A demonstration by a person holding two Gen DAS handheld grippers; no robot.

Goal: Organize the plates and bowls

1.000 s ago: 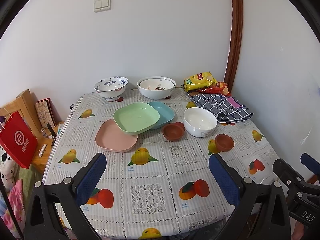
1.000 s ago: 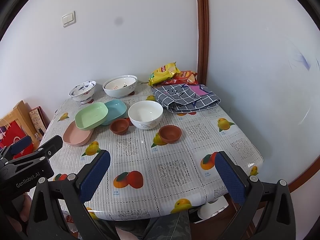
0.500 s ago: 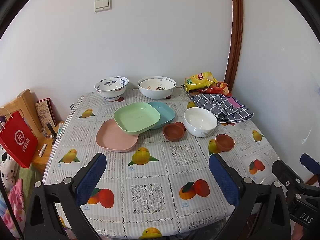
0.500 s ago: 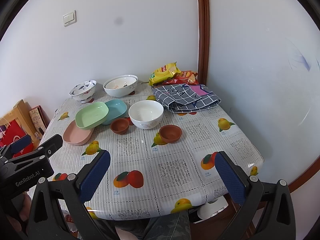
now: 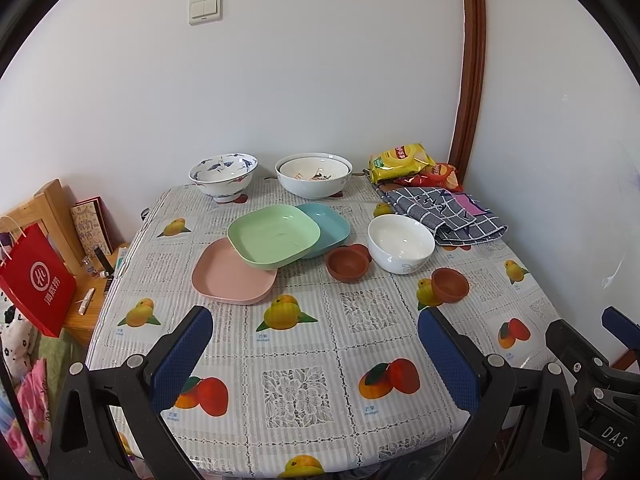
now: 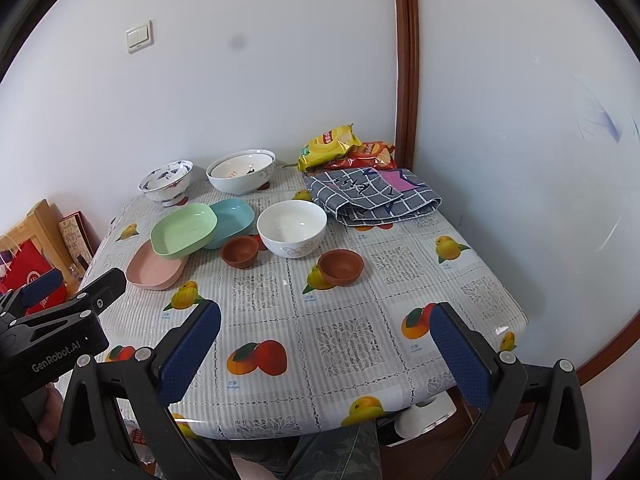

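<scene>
- We hold the left gripper (image 5: 314, 350) and the right gripper (image 6: 326, 344) above the table's (image 5: 304, 344) near edge, jaws wide on both and holding nothing.
- The green plate (image 5: 274, 236) sits mid-table, tilted, resting on the pink plate (image 5: 232, 276) toward the left edge and overlapping the blue plate (image 5: 330, 226) behind it.
- A white bowl (image 5: 401, 243) stands right of the plates, with one brown bowl (image 5: 347, 265) just beside it on the left and another brown bowl (image 5: 450, 285) nearer the right edge.
- Along the far edge stand a patterned bowl (image 5: 223, 176) and a large bowl (image 5: 313, 176).
- In the far right corner lie snack bags (image 5: 400, 162) and a checked cloth (image 5: 444, 214).
</scene>
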